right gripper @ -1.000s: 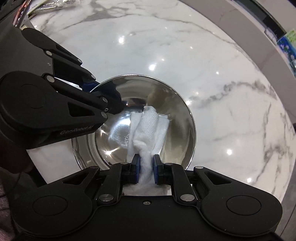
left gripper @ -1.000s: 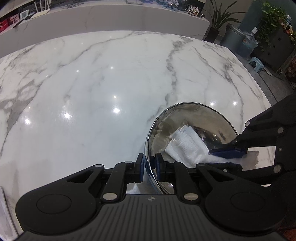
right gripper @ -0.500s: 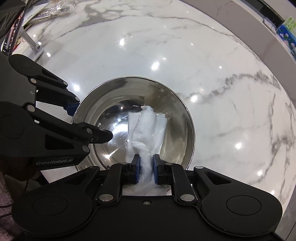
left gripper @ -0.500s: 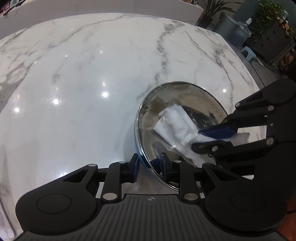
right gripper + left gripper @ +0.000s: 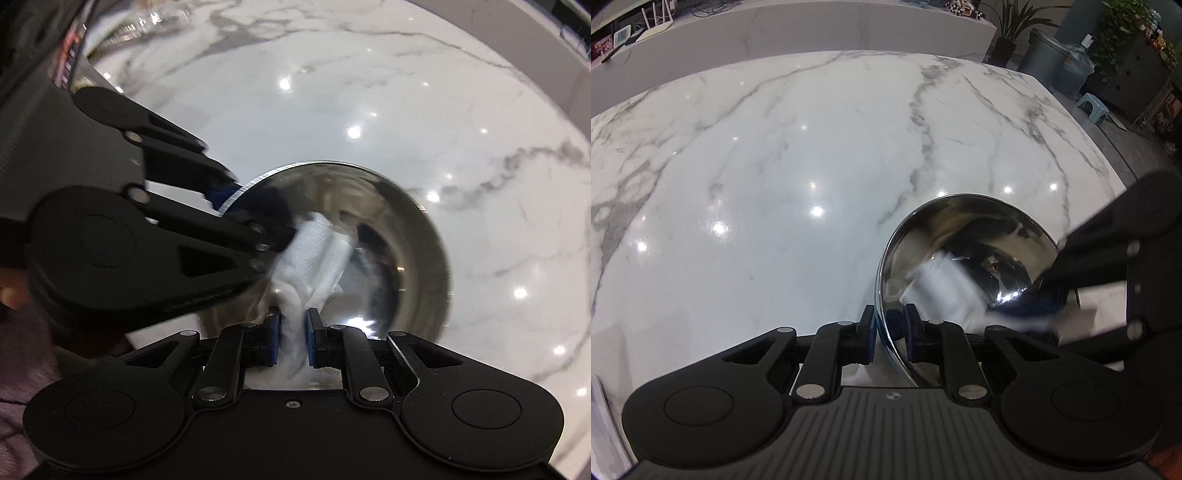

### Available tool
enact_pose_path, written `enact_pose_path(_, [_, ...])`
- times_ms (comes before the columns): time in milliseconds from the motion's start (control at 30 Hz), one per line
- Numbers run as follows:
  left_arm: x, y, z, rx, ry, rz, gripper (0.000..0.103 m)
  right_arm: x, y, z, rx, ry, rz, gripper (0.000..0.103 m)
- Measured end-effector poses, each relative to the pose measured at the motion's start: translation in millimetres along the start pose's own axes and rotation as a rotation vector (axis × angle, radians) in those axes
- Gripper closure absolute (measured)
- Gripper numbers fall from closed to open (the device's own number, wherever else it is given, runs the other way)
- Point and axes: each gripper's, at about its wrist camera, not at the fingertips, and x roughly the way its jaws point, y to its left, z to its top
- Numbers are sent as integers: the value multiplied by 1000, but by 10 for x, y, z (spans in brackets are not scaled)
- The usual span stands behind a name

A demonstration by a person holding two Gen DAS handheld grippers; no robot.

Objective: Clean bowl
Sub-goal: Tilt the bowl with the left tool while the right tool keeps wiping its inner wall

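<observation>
Shiny steel bowl (image 5: 399,240) tilted, mouth toward right gripper (image 5: 291,332) pinching white cloth (image 5: 317,254); left gripper (image 5: 889,332) clamps bowl rim.

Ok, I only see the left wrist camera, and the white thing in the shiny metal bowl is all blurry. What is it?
Observer: A white dimpled paper towel, lying inside the round shiny steel bowl.
Operator: Is the other grabber holding it?
Observer: Yes. The right gripper is shut on the towel's bunched end, between its blue pads.
Operator: Is the towel near my grabber?
Observer: Its free end lies right beside the inner finger of the left gripper. I can't tell whether they touch.
</observation>
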Motion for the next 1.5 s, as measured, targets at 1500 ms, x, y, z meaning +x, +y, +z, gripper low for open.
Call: enact_pose_path(1500, [8, -12, -70, 43, 61, -24, 78, -35, 31, -25, -9, -9, -47, 91])
